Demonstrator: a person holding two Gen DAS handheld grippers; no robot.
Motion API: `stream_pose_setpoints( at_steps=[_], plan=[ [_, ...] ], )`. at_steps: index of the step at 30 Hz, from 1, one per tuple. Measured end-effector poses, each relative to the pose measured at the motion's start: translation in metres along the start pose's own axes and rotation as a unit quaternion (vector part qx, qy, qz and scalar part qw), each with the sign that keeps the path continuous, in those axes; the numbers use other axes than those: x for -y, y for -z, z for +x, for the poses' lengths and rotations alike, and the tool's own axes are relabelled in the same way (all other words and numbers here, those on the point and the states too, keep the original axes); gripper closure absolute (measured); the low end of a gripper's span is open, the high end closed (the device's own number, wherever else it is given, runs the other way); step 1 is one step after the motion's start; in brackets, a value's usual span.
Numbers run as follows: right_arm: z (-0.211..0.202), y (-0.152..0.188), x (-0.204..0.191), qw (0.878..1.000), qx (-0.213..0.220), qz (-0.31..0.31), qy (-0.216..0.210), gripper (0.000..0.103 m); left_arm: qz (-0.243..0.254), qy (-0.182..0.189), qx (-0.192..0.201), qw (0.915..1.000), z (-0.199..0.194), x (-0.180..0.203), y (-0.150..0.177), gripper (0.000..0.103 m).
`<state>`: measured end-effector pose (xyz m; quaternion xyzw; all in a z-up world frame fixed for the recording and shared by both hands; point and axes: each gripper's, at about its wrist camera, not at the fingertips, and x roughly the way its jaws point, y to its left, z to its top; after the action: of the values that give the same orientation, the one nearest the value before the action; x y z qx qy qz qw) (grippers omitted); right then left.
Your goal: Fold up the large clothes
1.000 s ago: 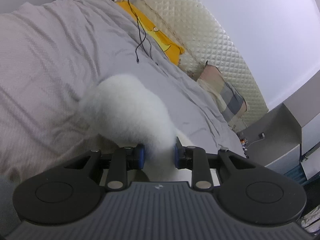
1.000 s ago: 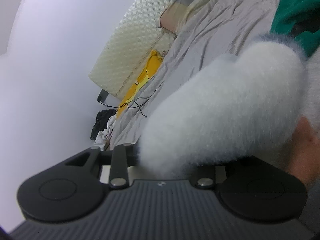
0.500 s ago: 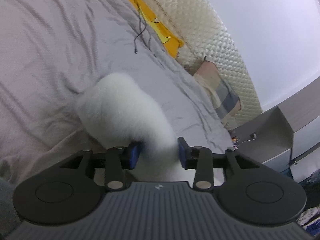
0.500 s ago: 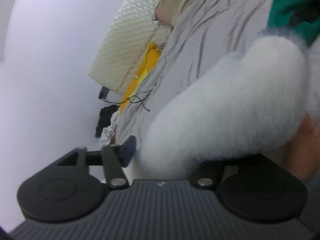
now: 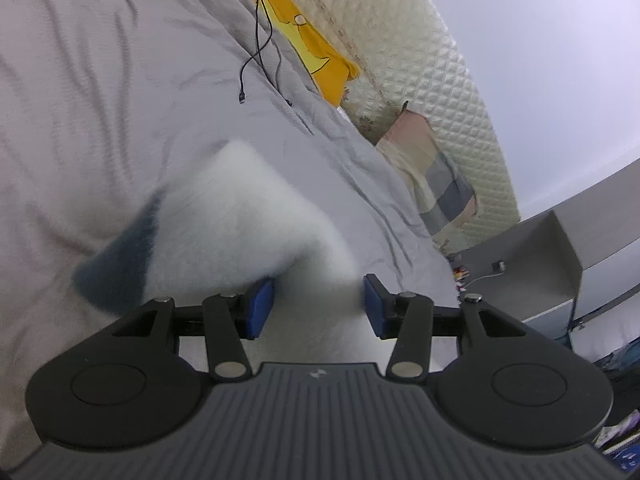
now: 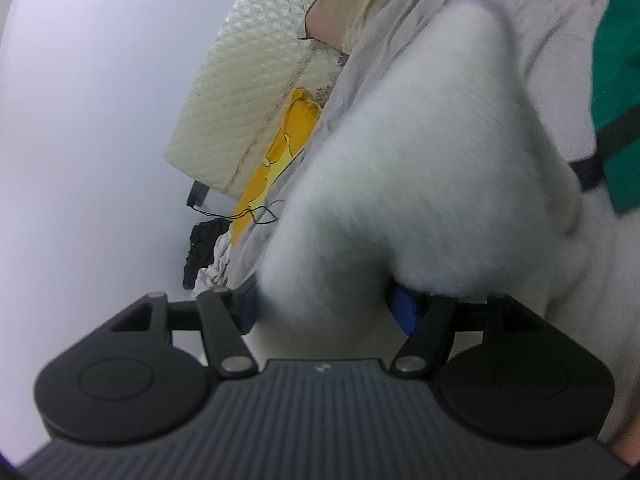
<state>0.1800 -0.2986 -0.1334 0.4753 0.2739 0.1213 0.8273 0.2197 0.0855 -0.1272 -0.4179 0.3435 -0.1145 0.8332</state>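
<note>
White fleece garment (image 5: 240, 220) lay bunched, unfolded, between parted jaws of left gripper (image 5: 318, 306) and right gripper (image 6: 324, 312); neither gripped; folding remained.

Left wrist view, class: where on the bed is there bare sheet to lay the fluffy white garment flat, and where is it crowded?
Bare sheet lies left of the black cable. Crowded along the headboard: yellow cloth, plaid pillow.
</note>
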Motion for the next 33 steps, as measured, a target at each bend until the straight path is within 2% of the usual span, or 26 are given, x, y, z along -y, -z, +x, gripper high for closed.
stream_pose_setpoints(
  at_steps=[4,6,13,16,19,21,26,30,33],
  plan=[
    [0.031,-0.015,0.012,1.000,-0.009,0.002,0.020,0.035,0.029,-0.013,0.000,0.9995,0.039,0.004,-0.012,0.048],
    [0.045,-0.020,0.015,0.999,-0.011,-0.013,0.029,0.035,0.066,-0.011,-0.001,0.9978,0.057,0.007,-0.015,0.046],
    [0.081,-0.025,0.012,0.994,-0.001,-0.095,0.047,0.034,0.188,-0.031,0.016,0.9815,0.110,0.009,-0.007,0.043],
    [0.103,-0.021,0.005,0.980,0.003,-0.178,0.090,0.034,0.221,-0.067,0.022,0.9726,0.138,0.003,-0.008,0.043],
    [0.127,-0.018,0.004,0.957,-0.002,-0.262,0.127,0.034,0.230,-0.092,0.001,0.9689,0.168,-0.010,-0.014,0.043],
    [0.144,-0.020,0.009,0.946,-0.005,-0.291,0.142,0.034,0.239,-0.100,-0.007,0.9659,0.182,-0.017,-0.017,0.043],
    [0.167,-0.030,0.017,0.939,-0.009,-0.309,0.150,0.029,0.270,-0.111,-0.005,0.9566,0.191,-0.017,-0.015,0.043],
    [0.168,-0.027,0.015,0.935,-0.005,-0.320,0.152,0.028,0.267,-0.109,0.001,0.9574,0.186,-0.018,-0.014,0.043],
    [0.167,-0.027,0.009,0.936,-0.002,-0.319,0.152,0.028,0.278,-0.115,0.012,0.9537,0.172,-0.010,-0.009,0.042]
  ],
)
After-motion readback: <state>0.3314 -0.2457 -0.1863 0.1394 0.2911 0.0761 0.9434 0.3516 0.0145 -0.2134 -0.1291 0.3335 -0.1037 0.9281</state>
